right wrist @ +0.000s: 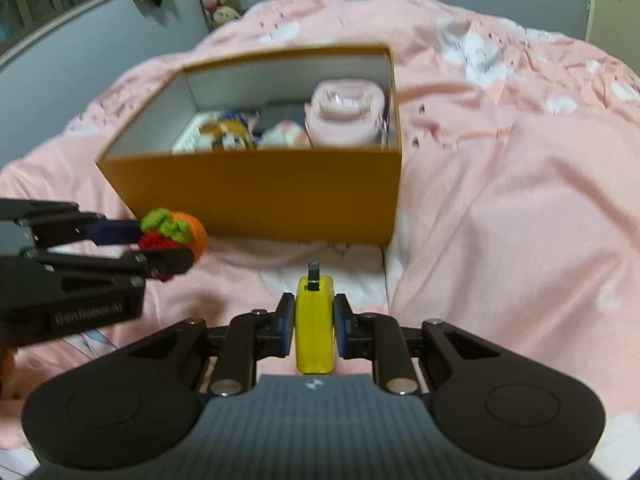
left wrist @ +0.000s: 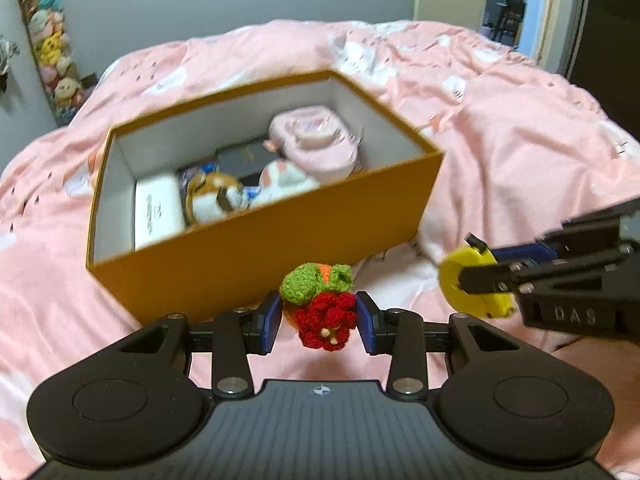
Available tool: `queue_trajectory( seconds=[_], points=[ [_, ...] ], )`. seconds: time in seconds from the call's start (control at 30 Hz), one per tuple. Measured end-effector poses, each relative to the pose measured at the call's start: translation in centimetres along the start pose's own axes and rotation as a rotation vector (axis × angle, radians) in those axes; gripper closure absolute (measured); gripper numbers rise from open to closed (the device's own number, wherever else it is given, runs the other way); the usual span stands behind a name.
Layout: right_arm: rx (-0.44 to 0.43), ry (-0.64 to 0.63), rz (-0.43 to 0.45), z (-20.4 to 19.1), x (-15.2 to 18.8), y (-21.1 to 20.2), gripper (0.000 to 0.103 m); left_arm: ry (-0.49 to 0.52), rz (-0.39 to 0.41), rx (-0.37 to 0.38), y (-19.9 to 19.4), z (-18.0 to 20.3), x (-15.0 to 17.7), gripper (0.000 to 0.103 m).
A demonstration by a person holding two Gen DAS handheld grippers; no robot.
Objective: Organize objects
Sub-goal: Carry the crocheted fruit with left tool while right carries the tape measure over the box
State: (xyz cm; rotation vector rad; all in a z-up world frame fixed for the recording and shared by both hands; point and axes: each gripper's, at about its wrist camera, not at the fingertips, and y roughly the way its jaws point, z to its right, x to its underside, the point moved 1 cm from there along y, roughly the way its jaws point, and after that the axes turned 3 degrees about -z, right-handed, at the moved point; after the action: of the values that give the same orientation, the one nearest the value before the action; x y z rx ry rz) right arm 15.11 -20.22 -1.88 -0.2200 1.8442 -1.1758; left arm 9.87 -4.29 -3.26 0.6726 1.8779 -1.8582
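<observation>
One pink bedspread (left wrist: 500, 168), grey wall (left wrist: 180, 4), orange box (left wrist: 280, 232)

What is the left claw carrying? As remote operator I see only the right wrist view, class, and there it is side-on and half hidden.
Observer: A crocheted toy, red with a green top, pinched between the left claw's pads.
Operator: What sits at the box's left end?
Observer: A white flat packet stands against the left wall of the orange box.
Operator: And my own load?
Observer: Side-on, the yellow tape measure in the right claw shows as a round disc.
</observation>
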Motion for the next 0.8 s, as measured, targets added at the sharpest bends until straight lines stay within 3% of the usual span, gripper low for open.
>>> queue_trajectory(
  seconds=[0.27, 0.43, 0.6, 0.8],
  points=[
    [-0.040, -0.069, 0.099, 0.2, -5.5, -4.0, 0.082, -0.013, 0.085, 0.108, -2.9, -1.1, -5.0, 0.059],
    [-0.068, -0.073, 0.119, 0.7, -9.9, -3.3, 0.082, -0.056, 0.099, 0.171, -1.8, -2.7, -8.5, 0.059],
    [-0.083, -0.063, 0.006, 0.9, -13.0, 1.9, 0.082, -0.093, 0.078, 0.207, 0.8, -4.3, -10.5, 0.059],
    [-0.040, -0.160, -0.163, 0.1, -14.1, 8.4, 0.082, -0.151, 0.021, 0.250, 4.0, -6.3, -11.2, 0.059]
  ],
)
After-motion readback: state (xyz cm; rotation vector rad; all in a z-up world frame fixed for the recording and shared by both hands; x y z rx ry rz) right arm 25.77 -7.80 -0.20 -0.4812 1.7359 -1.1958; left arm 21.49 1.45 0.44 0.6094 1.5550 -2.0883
